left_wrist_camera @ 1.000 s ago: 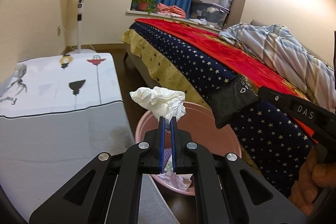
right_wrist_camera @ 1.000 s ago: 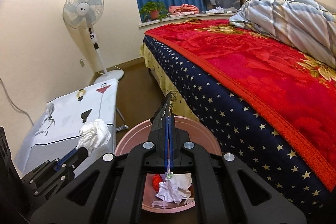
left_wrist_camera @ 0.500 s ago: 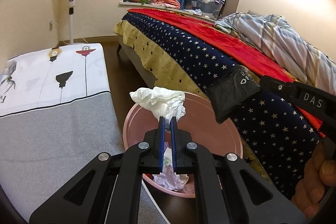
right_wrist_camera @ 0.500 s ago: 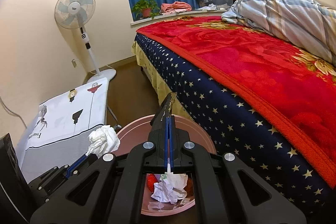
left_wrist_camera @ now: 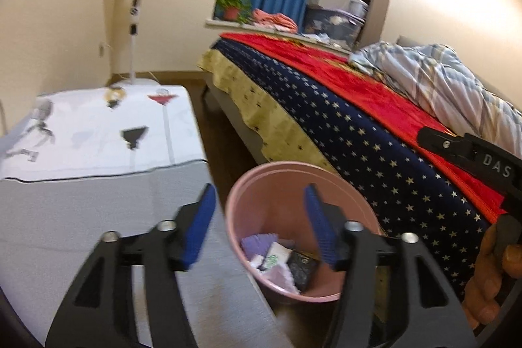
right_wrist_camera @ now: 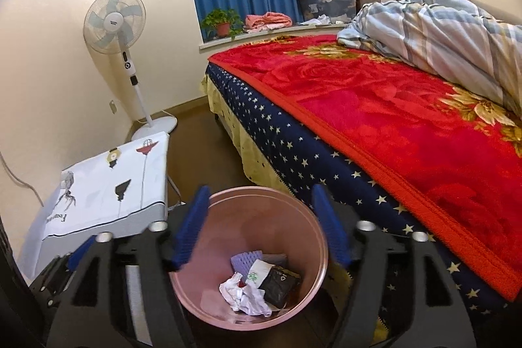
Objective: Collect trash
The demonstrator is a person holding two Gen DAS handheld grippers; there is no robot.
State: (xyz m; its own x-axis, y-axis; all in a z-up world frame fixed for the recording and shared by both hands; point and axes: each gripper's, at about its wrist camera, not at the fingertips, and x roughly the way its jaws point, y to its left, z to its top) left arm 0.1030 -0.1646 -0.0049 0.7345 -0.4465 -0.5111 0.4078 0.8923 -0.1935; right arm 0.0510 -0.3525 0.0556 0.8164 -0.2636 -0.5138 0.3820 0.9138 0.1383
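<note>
Both grippers hang over a pink bin (right_wrist_camera: 313, 253) that stands on the floor between a bed (right_wrist_camera: 375, 126) and a low cloth-covered table (left_wrist_camera: 98, 152). The left gripper (left_wrist_camera: 259, 224) has just been opening: its blue pads (left_wrist_camera: 200, 217) now stand well apart with nothing between them. Below and ahead of it lies the bin's mouth, with the table off to its left. The right gripper (right_wrist_camera: 261, 224) has likewise just been opening, and its jaws are wide and empty, straddling the bin's far rim in its own view. The trash sits at the bottom of the bin, straight beneath the right gripper: a crumpled white tissue (right_wrist_camera: 244, 295), a black packet (right_wrist_camera: 280, 284), a white wrapper with green print (right_wrist_camera: 257, 273) and what may be a purple ridged piece (right_wrist_camera: 243, 261), though the left view is blurred. In the left view a hand (left_wrist_camera: 489, 276) holds the right gripper's handle at the far right edge.
</note>
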